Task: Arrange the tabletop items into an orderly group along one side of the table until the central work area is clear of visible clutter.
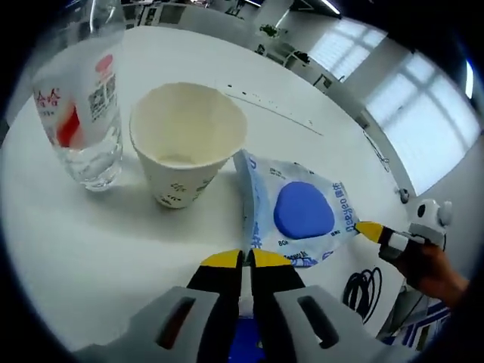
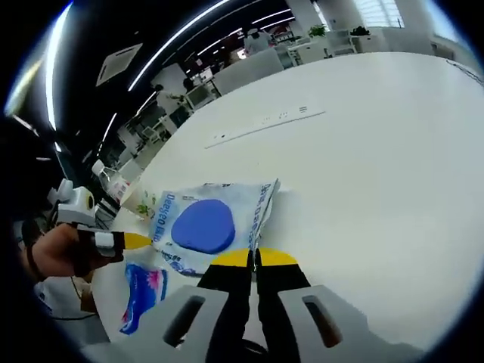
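A large white table [image 1: 68,257] stands in a bright office room, with big windows [image 1: 408,121] on one side and more desks far behind. In the left gripper view, a clear plastic water bottle [image 1: 79,113] with a red and white label stands upright near the far left part of the table. Just beside it, an empty paper cup [image 1: 185,144] with small green marks stands upright; I cannot tell if the two touch. Next to the cup lies a flat white and blue packet [image 1: 302,215] with a big blue oval printed on it.

The left gripper [image 1: 243,259] has its yellow-tipped jaws pressed together on the near edge of this packet. The right gripper [image 1: 372,232] comes in from the right, held by a hand [image 1: 431,268], and its yellow tip touches the opposite edge of the packet. A black cable [image 1: 363,291] lies coiled on the table near that hand.

In the right gripper view the right gripper [image 2: 253,259] also has its jaws closed on the edge of the same packet [image 2: 204,223]. A second small blue and pink packet [image 2: 144,291] lies on the table close by. A long thin white strip [image 2: 265,125] lies further away on the table
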Tool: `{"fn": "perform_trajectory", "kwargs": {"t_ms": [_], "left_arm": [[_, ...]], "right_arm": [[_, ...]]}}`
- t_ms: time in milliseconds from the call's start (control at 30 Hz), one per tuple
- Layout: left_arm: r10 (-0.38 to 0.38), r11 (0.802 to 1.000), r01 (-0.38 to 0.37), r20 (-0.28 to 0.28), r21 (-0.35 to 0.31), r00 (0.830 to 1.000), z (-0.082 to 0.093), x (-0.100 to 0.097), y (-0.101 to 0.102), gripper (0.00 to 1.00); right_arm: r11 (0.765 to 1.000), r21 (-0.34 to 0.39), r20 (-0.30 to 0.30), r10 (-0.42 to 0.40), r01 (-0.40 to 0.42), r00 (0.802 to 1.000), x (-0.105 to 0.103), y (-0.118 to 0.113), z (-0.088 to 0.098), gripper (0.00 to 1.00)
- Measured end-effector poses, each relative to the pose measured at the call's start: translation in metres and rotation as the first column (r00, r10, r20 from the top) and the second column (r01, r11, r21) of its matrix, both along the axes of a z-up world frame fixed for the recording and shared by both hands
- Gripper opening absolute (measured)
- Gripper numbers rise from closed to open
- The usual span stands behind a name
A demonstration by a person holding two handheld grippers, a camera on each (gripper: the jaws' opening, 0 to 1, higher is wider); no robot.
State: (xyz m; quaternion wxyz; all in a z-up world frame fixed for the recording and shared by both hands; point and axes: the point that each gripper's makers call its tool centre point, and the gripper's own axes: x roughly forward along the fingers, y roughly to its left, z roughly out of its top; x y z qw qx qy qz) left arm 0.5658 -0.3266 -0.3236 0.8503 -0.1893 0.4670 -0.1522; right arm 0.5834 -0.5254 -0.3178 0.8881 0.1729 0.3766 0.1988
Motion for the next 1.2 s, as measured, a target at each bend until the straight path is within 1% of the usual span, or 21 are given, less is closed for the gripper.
{"fn": "perform_trajectory", "kwargs": {"t_ms": [133,333,400,533,667,867,1000,1200], "left_arm": [[0.040,0.999,-0.040,0.006,-0.005,0.999,0.002,0.008,0.006,0.01],[0.066,0.998,-0.066,0.008,-0.003,0.998,0.003,0.014,0.012,0.02],[0.076,0.997,-0.076,0.002,-0.012,0.997,0.002,0.014,0.013,0.04],[0.079,0.997,-0.079,-0.005,-0.015,0.997,0.002,0.013,0.013,0.08],[0.068,0.997,-0.068,0.002,-0.021,0.998,0.009,0.008,0.012,0.13],[0.066,0.998,-0.066,0.021,-0.011,0.998,0.016,0.000,0.018,0.13],[0.070,0.998,-0.070,0.027,-0.008,0.997,0.020,-0.007,0.024,0.13],[0.062,0.998,-0.062,0.035,-0.001,0.997,0.027,-0.023,0.036,0.13]], "right_arm": [[1.000,-0.001,0.003,0.004,-0.004,1.000,0.007,0.006,0.000,0.00],[1.000,-0.010,0.006,0.014,-0.014,1.000,0.013,0.012,-0.002,0.00],[1.000,-0.018,0.006,0.015,-0.014,1.000,0.014,0.011,-0.002,0.00],[0.999,-0.044,0.003,0.012,-0.012,1.000,0.013,0.005,-0.003,0.04],[0.998,-0.060,0.010,0.012,-0.012,1.000,0.011,-0.003,0.001,0.09],[0.997,-0.077,0.023,0.012,-0.010,1.000,0.006,-0.010,0.008,0.11],[0.996,-0.085,0.029,0.020,-0.017,0.999,0.001,-0.010,0.012,0.11],[0.996,-0.089,0.038,0.025,-0.021,0.999,-0.009,-0.005,0.021,0.11]]}}
